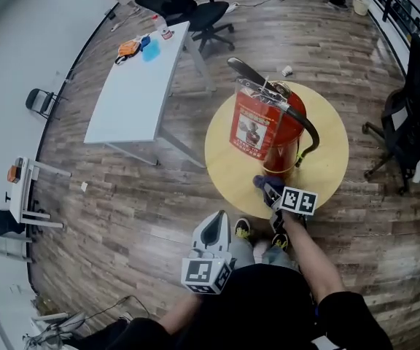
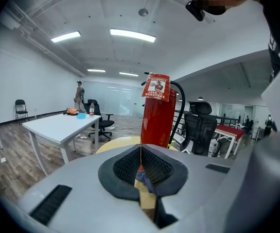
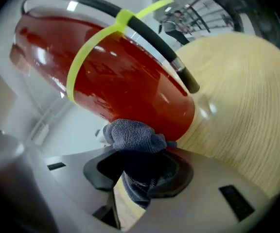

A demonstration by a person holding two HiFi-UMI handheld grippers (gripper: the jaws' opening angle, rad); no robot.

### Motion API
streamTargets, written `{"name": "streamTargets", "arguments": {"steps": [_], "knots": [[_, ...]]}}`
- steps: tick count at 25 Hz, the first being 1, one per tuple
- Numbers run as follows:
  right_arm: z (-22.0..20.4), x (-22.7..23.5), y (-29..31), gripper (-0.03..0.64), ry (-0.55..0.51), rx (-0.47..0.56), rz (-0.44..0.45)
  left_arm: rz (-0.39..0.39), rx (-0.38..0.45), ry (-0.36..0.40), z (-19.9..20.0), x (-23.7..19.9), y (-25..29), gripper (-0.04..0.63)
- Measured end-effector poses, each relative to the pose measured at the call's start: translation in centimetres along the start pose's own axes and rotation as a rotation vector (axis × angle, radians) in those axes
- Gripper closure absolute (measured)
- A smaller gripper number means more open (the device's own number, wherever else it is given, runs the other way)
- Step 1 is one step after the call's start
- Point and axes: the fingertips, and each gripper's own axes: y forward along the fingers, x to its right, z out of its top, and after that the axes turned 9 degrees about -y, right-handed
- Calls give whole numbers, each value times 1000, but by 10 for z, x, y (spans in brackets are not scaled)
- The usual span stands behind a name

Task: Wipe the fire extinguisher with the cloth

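The right gripper (image 1: pixel 270 192), jaws clamped on a bunched blue-grey cloth (image 3: pixel 132 137), presses the wad against the lower body of the red extinguisher (image 1: pixel 268 126), which stands upright on a round table (image 1: pixel 330 159). The wiping step looks under way, low on the cylinder on the person's side. The next move likely calls for dragging the cloth up or round the cylinder, keeping it pressed on and clear of the hose (image 3: pixel 154 39). The left gripper (image 1: pixel 215 228) hangs off the table near the person, jaws together on nothing. Only the right gripper view shows cloth meeting metal and the yellow tie (image 3: pixel 94 46) round the hose. The head view alone gives the label (image 1: pixel 252 128), the handle (image 1: pixel 250 71) and the whole table.
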Motion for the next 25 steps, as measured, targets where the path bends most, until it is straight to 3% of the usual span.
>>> {"name": "streamTargets", "arguments": {"steps": [3, 10, 12, 19, 23, 25], "knots": [[5, -25, 9, 469, 231, 84, 111, -2, 14, 9, 5, 2, -2, 572], [66, -111, -30, 469, 502, 252, 331, 33, 29, -9, 8, -9, -10, 572], [92, -143, -52, 469, 519, 285, 399, 39, 31, -17, 8, -13, -12, 572], [181, -251, -138, 469, 422, 418, 662, 19, 35, -4, 9, -7, -7, 571], [220, -270, -176, 469, 448, 555, 751, 5, 34, 1, 10, -2, -5, 572], [228, -271, -181, 471, 515, 555, 789, 4, 33, 3, 9, -2, -5, 572]]}}
